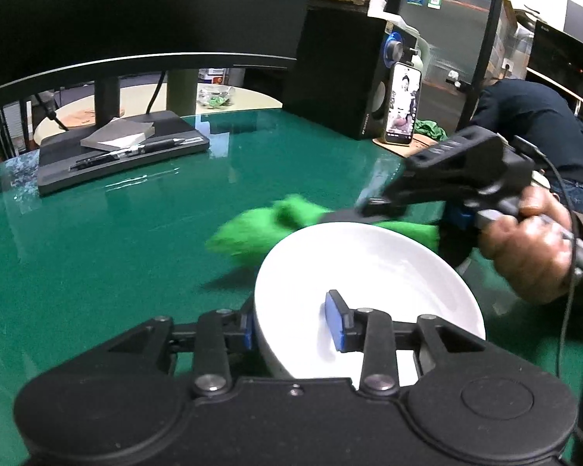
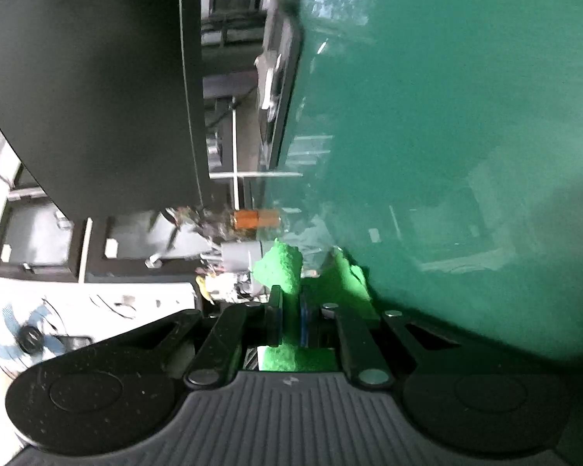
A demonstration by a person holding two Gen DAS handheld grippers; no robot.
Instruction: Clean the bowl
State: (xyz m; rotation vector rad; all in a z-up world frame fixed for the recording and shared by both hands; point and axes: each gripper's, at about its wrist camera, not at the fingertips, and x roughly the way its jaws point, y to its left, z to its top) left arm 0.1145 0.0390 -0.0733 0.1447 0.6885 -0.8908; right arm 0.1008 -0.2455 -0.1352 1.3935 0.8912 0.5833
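The left gripper (image 1: 295,330) has its fingers (image 1: 336,320) narrow, clamped on the near rim of the white bowl (image 1: 369,272): one blue pad sits inside the bowl, the other presses the outer wall. The bowl is tilted w/ its opening facing up and toward the far side, just ahead of those fingers, over the green worktop (image 1: 97,252).

The right gripper (image 2: 289,322) is nearly closed, fingers pinching a bright green cloth (image 2: 281,268); a wad of cloth sticks out past the fingertips and more bunches behind them. Seen from the left wrist cam, the right gripper (image 1: 373,207) comes in from the right side, held by a hand (image 1: 532,248), w/ the cloth (image 1: 252,229) blurred and draped at the bowl's far rim, beyond the left fingers. Can't tell if the cloth touches the rim or hangs just behind it.

Further out past the left fingers: a monitor base (image 1: 120,151) w/ a grey pad on it to the left, a black speaker (image 1: 338,77) and a phone (image 1: 402,105) propped upright w/ its screen lit. A person in a dark top (image 1: 536,124) is bent over at far right.
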